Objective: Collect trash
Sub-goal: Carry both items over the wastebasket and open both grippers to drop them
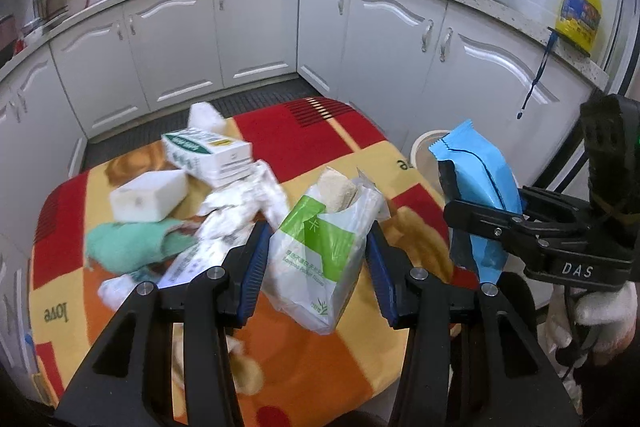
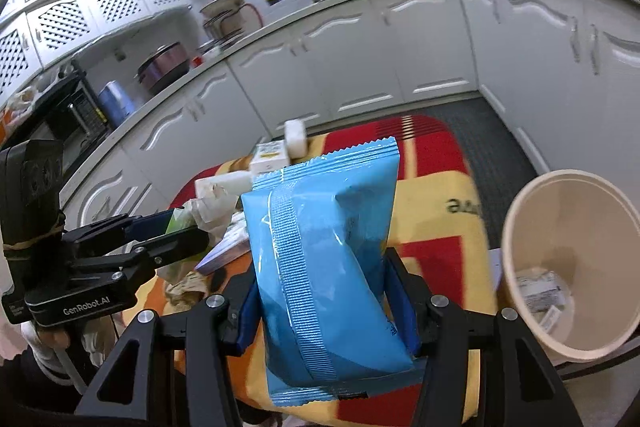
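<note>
Pinching a blue snack packet (image 2: pixel 324 267), the right gripper (image 2: pixel 328 307) hovers beside the paper tub (image 2: pixel 568 267); left gripper (image 1: pixel 316 267) fingers clamp a tissue pack (image 1: pixel 320 251) farther from it. Slick film could slip, missing the tub's rim.

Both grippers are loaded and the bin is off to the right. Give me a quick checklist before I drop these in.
1. Right gripper clamped on blue packet: ok.
2. Left gripper clamped on tissue pack: ok.
3. Bin mouth open and unblocked: ok.
4. Room in the bin: ok, only a few scraps at the bottom.
5. Blue packet above the bin mouth: not ok, it is to the left of the rim.
6. Tissue pack's loose open top clear of the table clutter: cannot tell.
</note>
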